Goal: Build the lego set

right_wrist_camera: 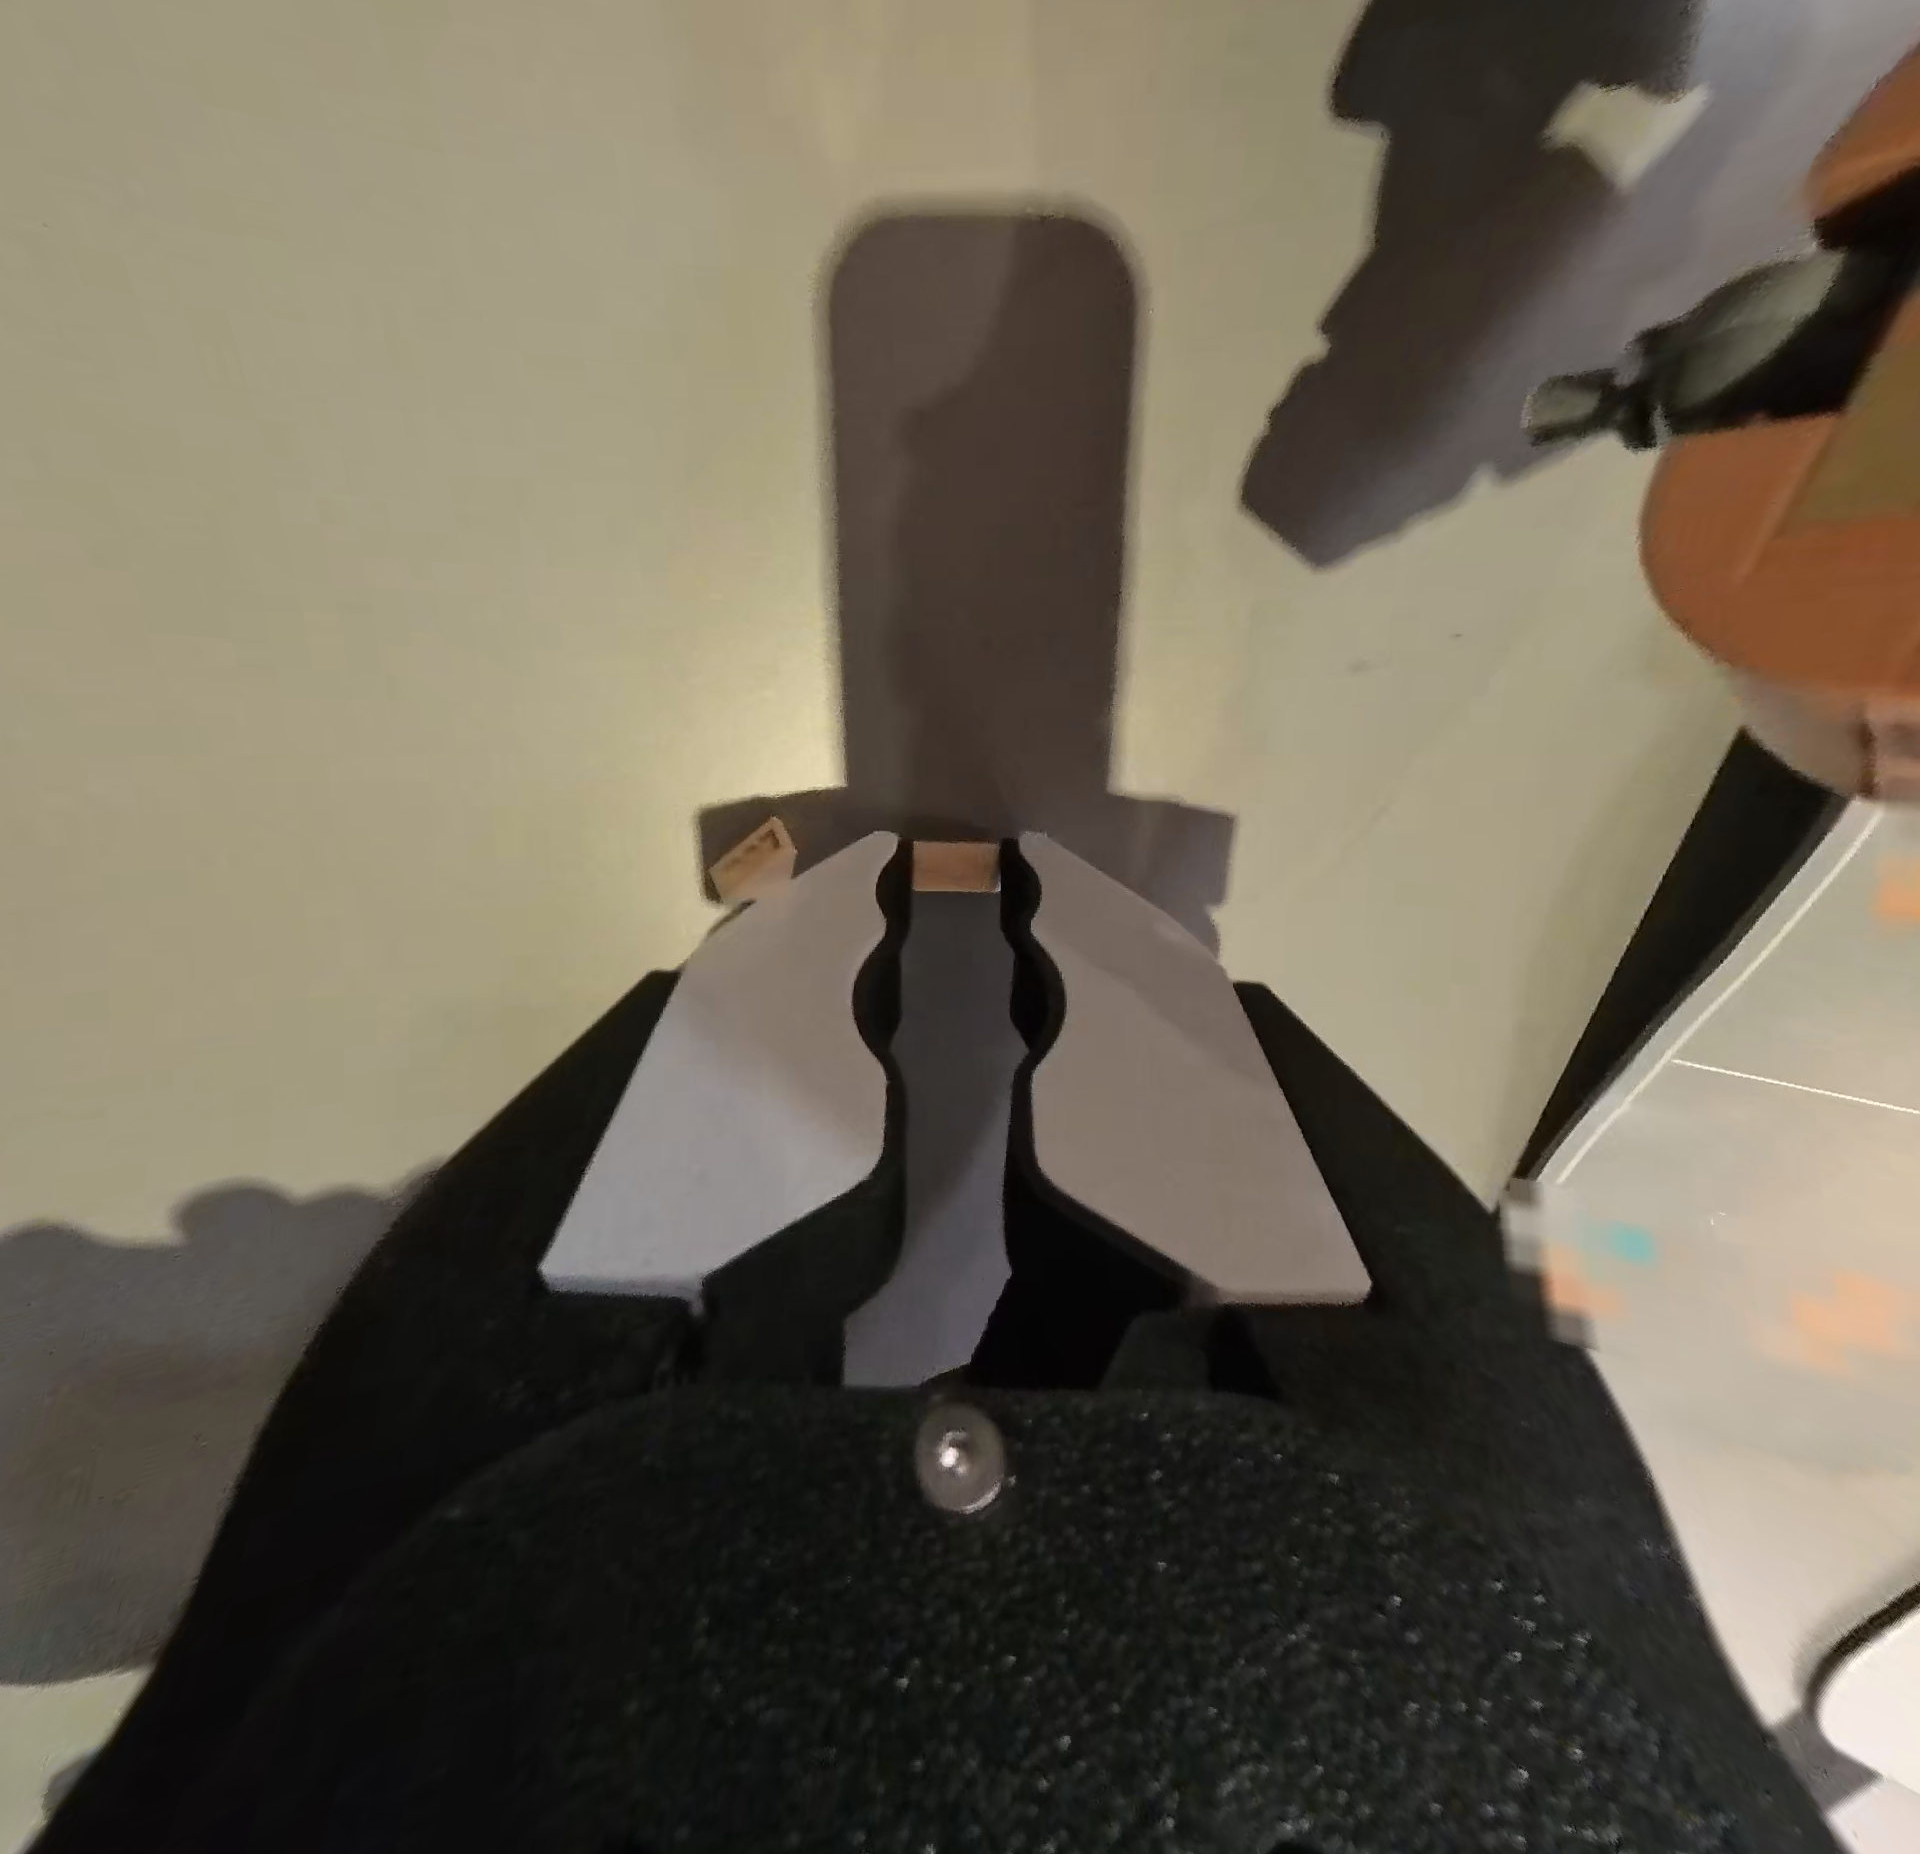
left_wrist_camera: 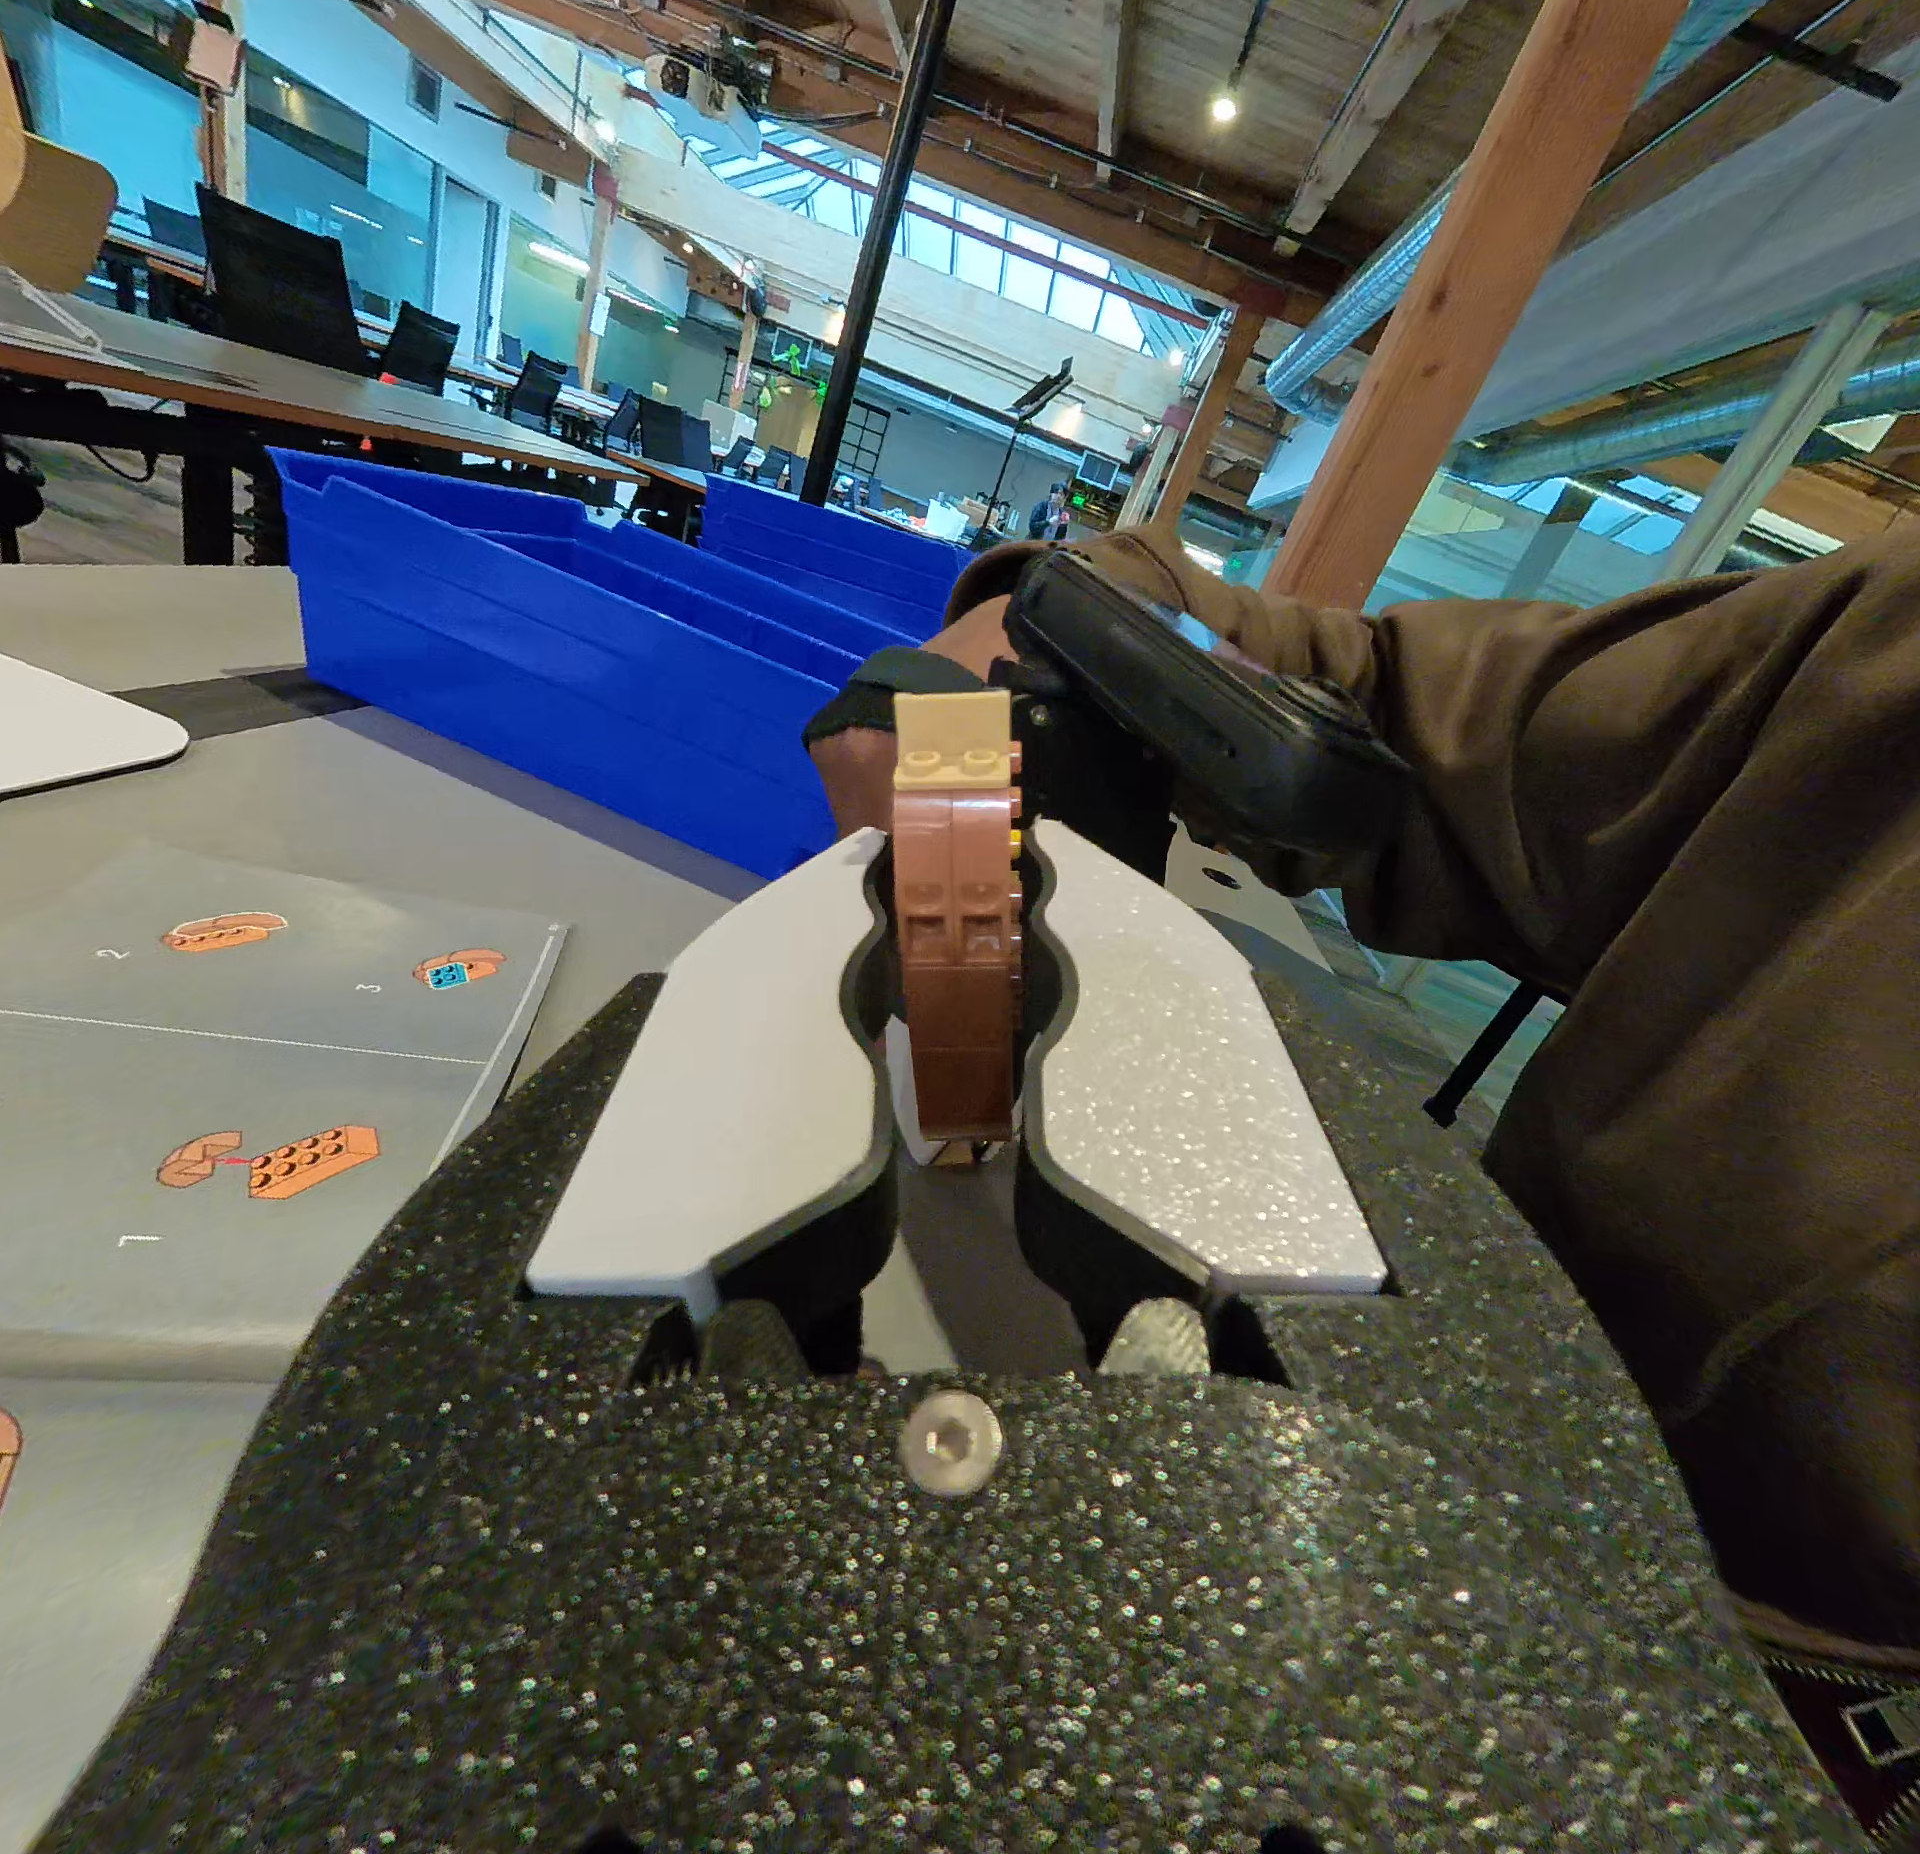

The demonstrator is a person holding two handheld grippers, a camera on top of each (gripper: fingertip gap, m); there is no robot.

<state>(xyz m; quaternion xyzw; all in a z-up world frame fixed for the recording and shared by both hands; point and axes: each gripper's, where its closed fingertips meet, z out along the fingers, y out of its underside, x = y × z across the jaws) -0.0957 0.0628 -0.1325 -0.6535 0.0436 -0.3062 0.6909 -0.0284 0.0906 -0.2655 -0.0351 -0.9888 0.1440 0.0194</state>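
1. Left gripper, frame centre, is clamped on the brown model; any twist could pop its tan top.
2. Right gripper pinches a tan piece by its tips at frame centre; that shallow grip may slip.

L gripper: 2 pale grey fingers w/ wavy inner edges, black speckled glittery body, 1 silver hex screw at centre. R gripper: same build, matte black. Person: brown sleeve, black fingerless glove.
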